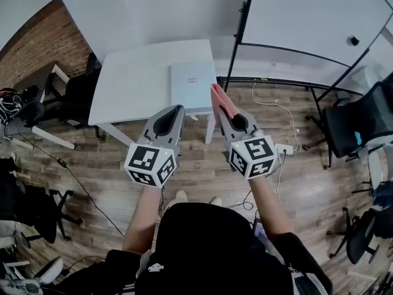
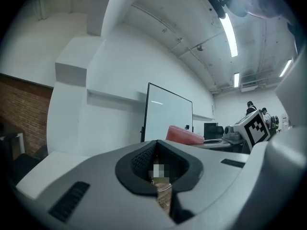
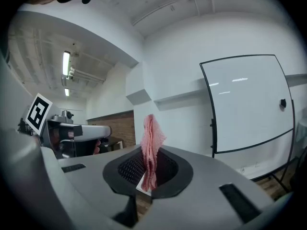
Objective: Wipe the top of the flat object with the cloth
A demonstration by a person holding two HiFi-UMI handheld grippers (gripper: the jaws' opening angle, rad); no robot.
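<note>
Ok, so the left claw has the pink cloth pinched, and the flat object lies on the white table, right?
Not quite. The right gripper view shows the pink cloth pinched in the right claw, not the left; the left claw is shut on nothing. The flat object does lie on the white table.
</note>
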